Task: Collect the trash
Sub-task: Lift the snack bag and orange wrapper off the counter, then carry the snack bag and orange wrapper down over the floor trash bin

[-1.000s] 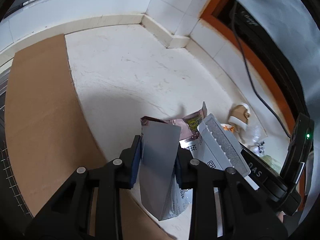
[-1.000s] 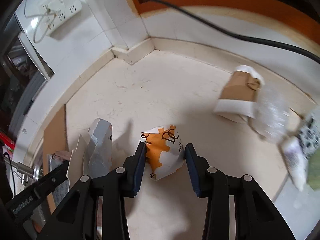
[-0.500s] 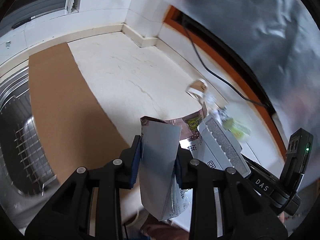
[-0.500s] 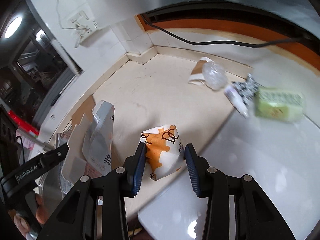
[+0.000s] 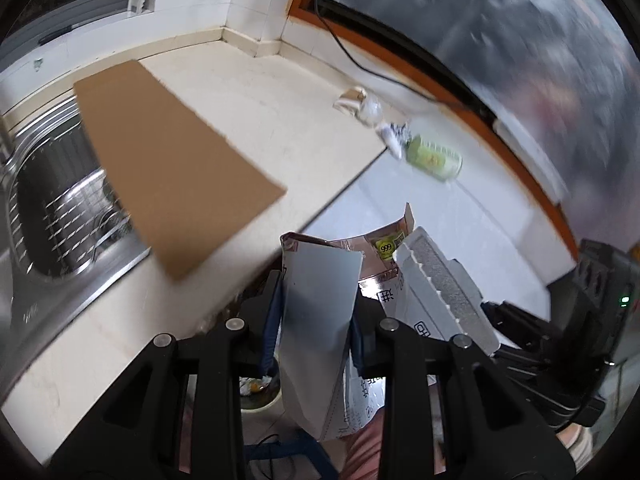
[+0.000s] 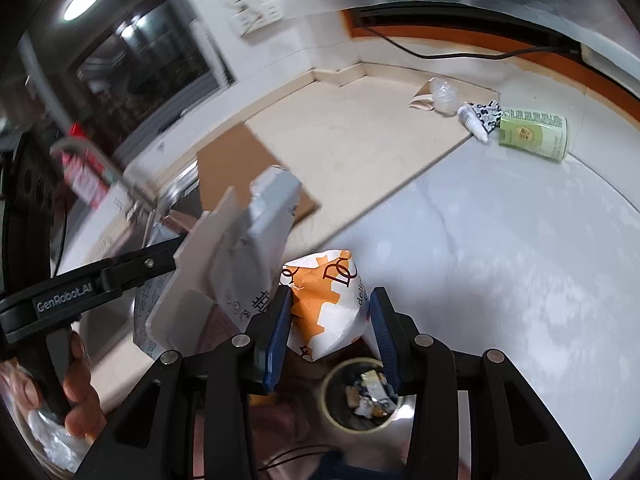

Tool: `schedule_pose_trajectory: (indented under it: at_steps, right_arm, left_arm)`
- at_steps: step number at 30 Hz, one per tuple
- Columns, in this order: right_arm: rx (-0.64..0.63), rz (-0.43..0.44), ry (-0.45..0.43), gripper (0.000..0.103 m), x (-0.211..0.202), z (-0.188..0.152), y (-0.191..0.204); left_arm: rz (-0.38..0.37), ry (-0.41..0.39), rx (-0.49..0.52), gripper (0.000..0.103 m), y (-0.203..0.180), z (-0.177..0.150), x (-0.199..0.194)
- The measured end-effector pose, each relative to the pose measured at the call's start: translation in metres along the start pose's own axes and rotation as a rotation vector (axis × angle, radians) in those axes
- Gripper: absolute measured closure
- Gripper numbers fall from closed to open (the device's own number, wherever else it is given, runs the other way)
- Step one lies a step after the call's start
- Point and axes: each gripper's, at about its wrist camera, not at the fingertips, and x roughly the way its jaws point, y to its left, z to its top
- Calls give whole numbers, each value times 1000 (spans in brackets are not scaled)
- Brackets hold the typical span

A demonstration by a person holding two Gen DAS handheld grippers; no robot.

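Now | left tongs [image 5: 316,320] pinching flattened carton [image 5: 320,300] | right tongs [image 6: 330,320] pinching orange wrapper [image 6: 328,304] | centre both over bin [image 6: 364,396], then release.

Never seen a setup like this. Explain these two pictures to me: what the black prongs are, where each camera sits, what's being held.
No robot here: a person holds a hand-operated claw in each hand, each with a fisheye camera looking along its prongs. The left claw grips a flattened grey carton. The right claw grips a crumpled orange-and-white paper wrapper, above a bin on the floor. Left on the counter: a green can, a small tube, crumpled packaging and a cardboard sheet.
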Motion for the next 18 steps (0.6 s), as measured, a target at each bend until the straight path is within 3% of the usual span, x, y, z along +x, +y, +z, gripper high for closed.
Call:
schedule_pose_trajectory:
  at_steps: [8, 13, 18]
  right_arm:
    - [-194, -116, -29, 64, -8, -108, 45]
    - [-312, -174, -17, 64, 14, -167, 65]
    - [-311, -180, 45, 64, 50, -213, 57]
  left_arm:
    - [85, 4, 74, 77, 17, -88, 4]
    - [172, -7, 162, 77, 21, -140, 25]
    - [182, 43, 148, 77, 37, -175, 66]
